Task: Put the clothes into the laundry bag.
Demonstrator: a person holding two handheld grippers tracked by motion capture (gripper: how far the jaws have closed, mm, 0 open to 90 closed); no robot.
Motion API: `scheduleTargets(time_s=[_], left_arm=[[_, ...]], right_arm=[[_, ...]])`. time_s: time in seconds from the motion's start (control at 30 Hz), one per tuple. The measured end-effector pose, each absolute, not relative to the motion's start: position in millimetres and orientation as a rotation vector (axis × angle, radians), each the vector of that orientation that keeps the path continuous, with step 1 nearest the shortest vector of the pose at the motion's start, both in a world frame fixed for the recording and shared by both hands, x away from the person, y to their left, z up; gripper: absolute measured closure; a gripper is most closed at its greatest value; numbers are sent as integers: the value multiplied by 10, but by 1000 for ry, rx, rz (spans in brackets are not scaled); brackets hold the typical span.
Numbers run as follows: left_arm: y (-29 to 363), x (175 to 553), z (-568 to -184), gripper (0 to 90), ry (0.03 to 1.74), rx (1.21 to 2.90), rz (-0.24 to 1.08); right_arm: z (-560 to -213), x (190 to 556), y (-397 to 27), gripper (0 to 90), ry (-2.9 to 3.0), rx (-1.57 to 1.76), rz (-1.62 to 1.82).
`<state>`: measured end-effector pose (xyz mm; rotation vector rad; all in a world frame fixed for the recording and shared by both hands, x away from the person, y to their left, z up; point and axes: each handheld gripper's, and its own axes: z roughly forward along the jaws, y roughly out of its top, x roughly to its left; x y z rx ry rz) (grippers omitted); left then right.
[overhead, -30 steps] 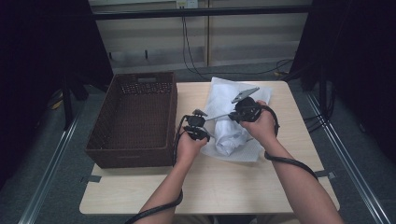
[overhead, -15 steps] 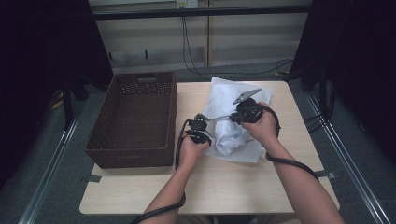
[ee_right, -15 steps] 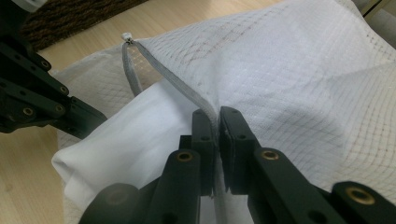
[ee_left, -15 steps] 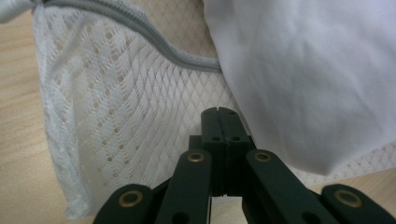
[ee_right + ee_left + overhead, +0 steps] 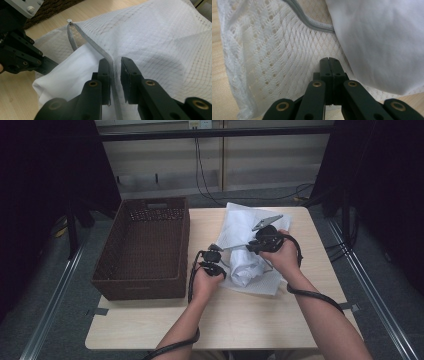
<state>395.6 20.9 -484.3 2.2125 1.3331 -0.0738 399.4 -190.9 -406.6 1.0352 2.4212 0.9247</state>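
Now left gripper (image 5: 328, 60) pinched shut on mesh laundry bag (image 5: 235, 227); right gripper (image 5: 115, 65) fingers just opening, zipper edge (image 5: 100, 51) loose between.

A white mesh laundry bag (image 5: 239, 227) is spread on the right half of the table, its grey zipper edge (image 5: 100, 51) opened and lifted. A crumpled white cloth (image 5: 245, 267) is seen bunched at the near end, partly tucked inside the bag's mouth.
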Motion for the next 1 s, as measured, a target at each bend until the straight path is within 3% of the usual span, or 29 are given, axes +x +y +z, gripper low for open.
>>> scheduleTargets(time_s=[0.5,1.0], left_arm=[[199,3943,-4842,900,1328,2221,-59],[116,3902,-4811,900,1320,2273,20]], right_arm=[[-4042,3888,-1947,751,2435,1044,960],[-4078,3757,-1991,900,2517,1029,997]])
